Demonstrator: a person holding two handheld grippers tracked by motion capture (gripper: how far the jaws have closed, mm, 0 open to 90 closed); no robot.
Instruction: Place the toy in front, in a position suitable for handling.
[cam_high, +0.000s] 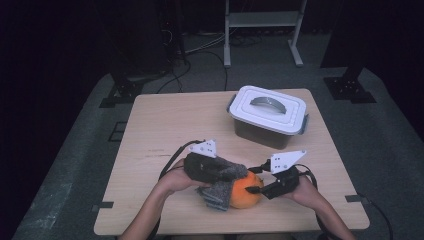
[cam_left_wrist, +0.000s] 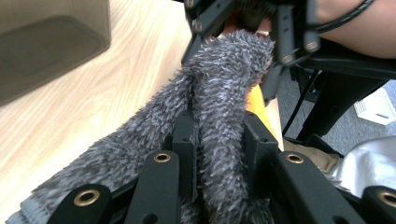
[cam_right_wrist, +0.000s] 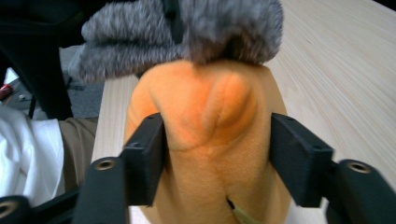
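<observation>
An orange plush toy (cam_high: 246, 194) lies near the table's front edge, and a grey fuzzy cloth (cam_high: 219, 194) drapes over its left side. My left gripper (cam_high: 235, 172) comes in from the left and is shut on the cloth (cam_left_wrist: 224, 93), which bunches between its jaws (cam_left_wrist: 219, 135). The toy's orange (cam_left_wrist: 257, 105) peeks out behind the cloth. From the right, my right gripper (cam_high: 255, 189) straddles the toy (cam_right_wrist: 210, 116). Its jaws (cam_right_wrist: 217, 140) stand wide on either side and rest against the plush without squeezing it. The cloth (cam_right_wrist: 187, 28) covers the toy's far end.
A closed plastic box (cam_high: 267, 115) with a white lid and grey handle stands at the back right of the wooden table (cam_high: 165, 120). Its dark wall (cam_left_wrist: 42, 42) is in the left gripper view. A person's forearms enter from the front edge.
</observation>
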